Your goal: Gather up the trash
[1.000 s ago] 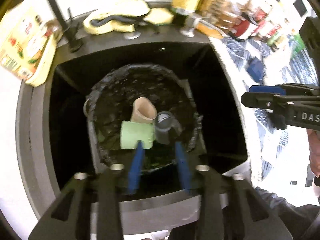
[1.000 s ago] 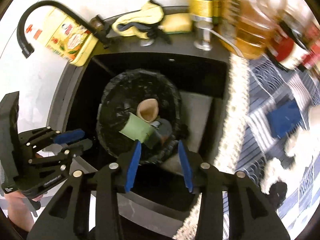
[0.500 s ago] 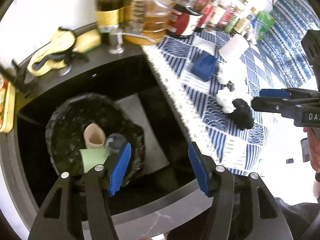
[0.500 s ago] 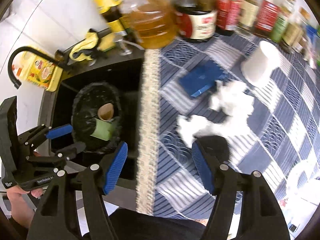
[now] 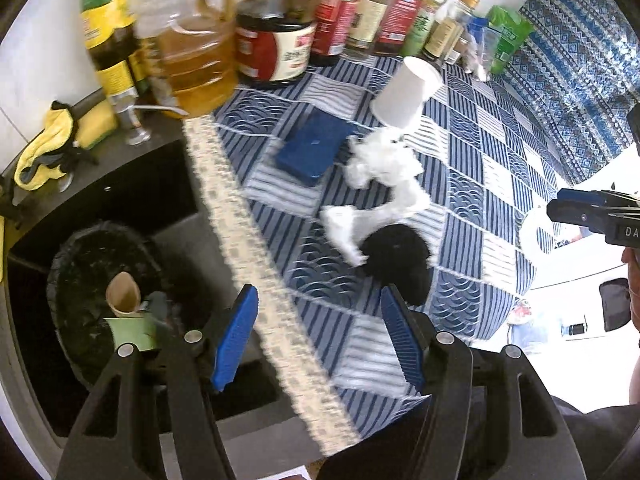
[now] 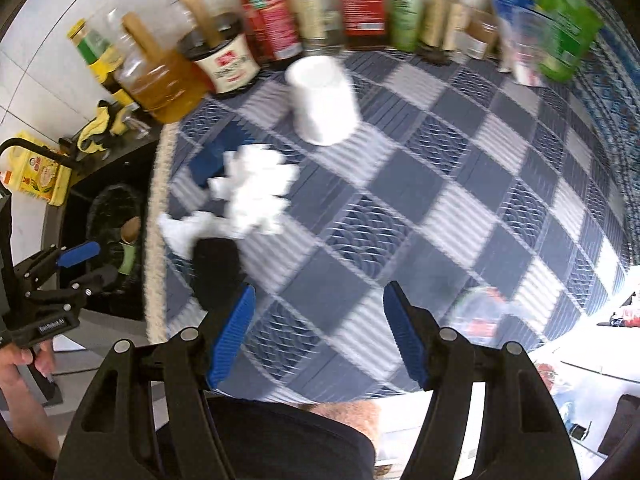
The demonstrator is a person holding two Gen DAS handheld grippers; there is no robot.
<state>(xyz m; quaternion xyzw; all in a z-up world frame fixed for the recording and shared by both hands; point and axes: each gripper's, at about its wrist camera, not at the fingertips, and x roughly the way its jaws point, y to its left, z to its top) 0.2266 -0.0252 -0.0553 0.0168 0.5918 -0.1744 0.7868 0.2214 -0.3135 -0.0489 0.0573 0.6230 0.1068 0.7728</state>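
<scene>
A black-lined trash bin [image 5: 76,264] sits in the dark sink; it holds a brown cup [image 5: 122,294], a green cup [image 5: 132,332] and a grey one. On the blue patterned tablecloth [image 5: 480,184] lie crumpled white tissue [image 5: 384,164], a black crumpled wad [image 5: 398,258], a flat blue box [image 5: 314,146] and a tipped white paper cup [image 5: 406,94]. My left gripper [image 5: 320,336] is open and empty above the table edge, just short of the black wad. My right gripper [image 6: 320,336] is open and empty over the cloth, right of the black wad [image 6: 216,268] and tissue [image 6: 256,190].
A row of bottles and jars [image 5: 280,40] lines the back of the table, with a green carton [image 6: 564,36] at the right. A yellow cloth [image 5: 44,148] lies behind the sink. A yellow package [image 6: 40,176] and black faucet stand at the sink's left.
Both grippers have swung right, from above the bin to over the tablecloth, and both have opened wider. The trash in the bin has not moved.
</scene>
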